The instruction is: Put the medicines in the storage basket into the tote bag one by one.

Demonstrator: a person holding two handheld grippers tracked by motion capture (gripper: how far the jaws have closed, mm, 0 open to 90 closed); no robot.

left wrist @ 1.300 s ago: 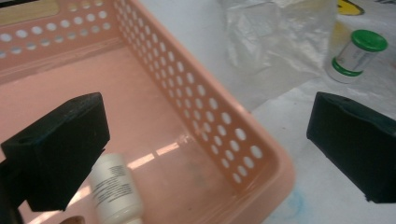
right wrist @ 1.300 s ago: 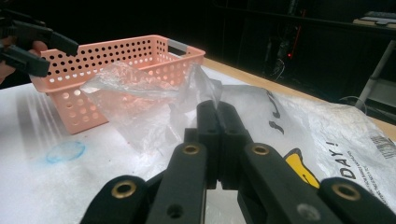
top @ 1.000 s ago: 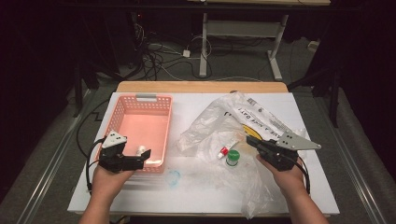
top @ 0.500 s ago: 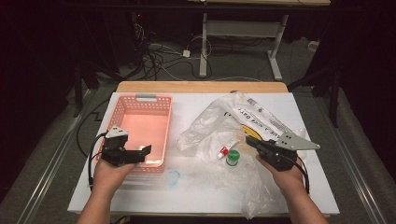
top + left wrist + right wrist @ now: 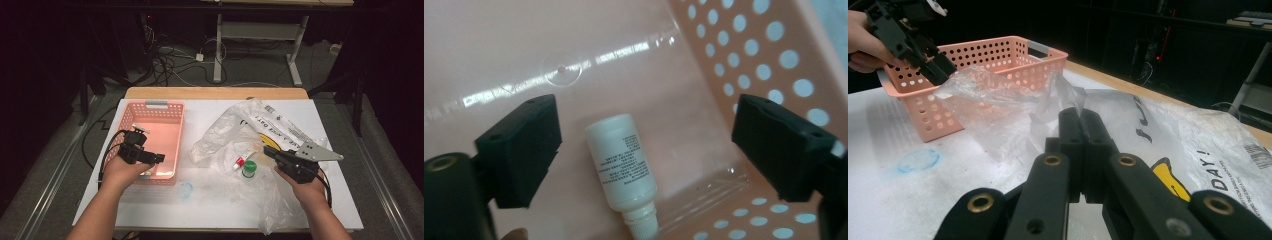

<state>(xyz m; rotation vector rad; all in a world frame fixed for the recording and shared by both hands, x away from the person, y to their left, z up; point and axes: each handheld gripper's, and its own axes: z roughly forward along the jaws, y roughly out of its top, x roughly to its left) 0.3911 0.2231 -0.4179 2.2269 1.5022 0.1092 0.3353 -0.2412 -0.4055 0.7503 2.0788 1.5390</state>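
The left gripper (image 5: pixel 156 159) has been shifted along the pink basket's (image 5: pixel 159 106) near edge, its jaws just closing slightly.

A white bottle (image 5: pixel 622 165) is seen lying untouched between those released jaws on the basket floor. The right gripper (image 5: pixel 269 151) is clenched on the clear plastic bag (image 5: pixel 235 127).

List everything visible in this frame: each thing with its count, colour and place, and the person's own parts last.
basket: one, pink, left part of the table.
white bottle: one, lying on the basket floor, apart from the left fingers.
plastic bag: one, clear with print, right of the basket.
green-capped jar: one, at the bag's near edge.
red-capped tube: one, white, beside the jar.
table: one, white top.
left gripper: black, open, over the basket.
right gripper: black, shut on the plastic bag.
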